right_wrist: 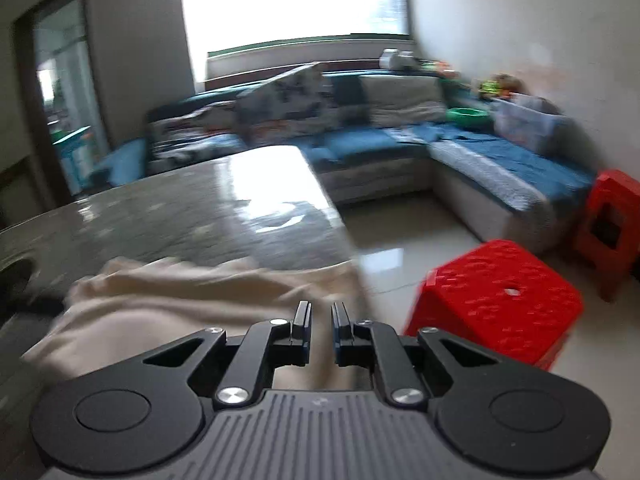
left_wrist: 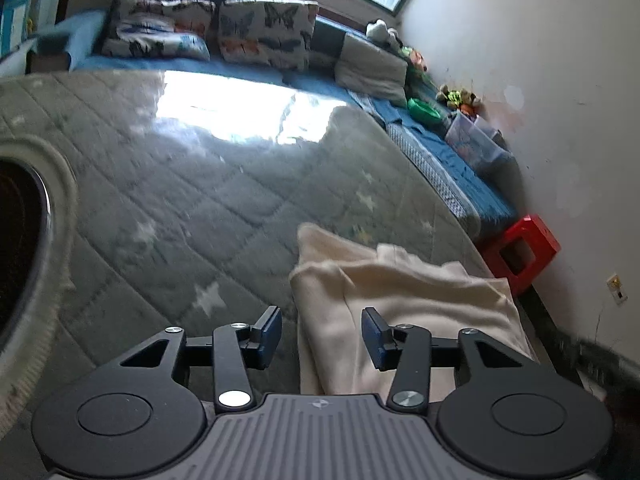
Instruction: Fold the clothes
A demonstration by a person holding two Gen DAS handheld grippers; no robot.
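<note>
Left wrist view. Left gripper point(left_wrist: 321, 334): jaws wide apart, holding nothing, poised above the near left edge of the garment. Cream garment point(left_wrist: 404, 300): soft knit, lying on the grey quilted table cover point(left_wrist: 180, 200) at the near right corner; appears already doubled over at least once, with a raised fold along its far edge, though the outline is uneven. Judged partly folded; further folds and squaring up remain. Round cushion-like object point(left_wrist: 36, 240), dark centre, at the left edge of the surface, well apart from the garment. Beyond: blue sofa point(left_wrist: 248, 72) with butterfly-print cushions point(left_wrist: 264, 32), green bowl point(left_wrist: 424, 110), clear plastic box point(left_wrist: 476, 140), red stool point(left_wrist: 524, 250) against the wall.

Right wrist view (motion-blurred). Right gripper point(right_wrist: 321, 332): jaws nearly together with a narrow gap, no cloth visibly between them; positioned over the garment's point(right_wrist: 180, 300) right side near the table edge. Garment shows rumpled far edge, so flattening is likely needed. Red stool point(right_wrist: 500, 296) stands just beside the table corner on the tiled floor; a second red stool point(right_wrist: 612, 216) farther right. Nothing lies on the garment itself.
</note>
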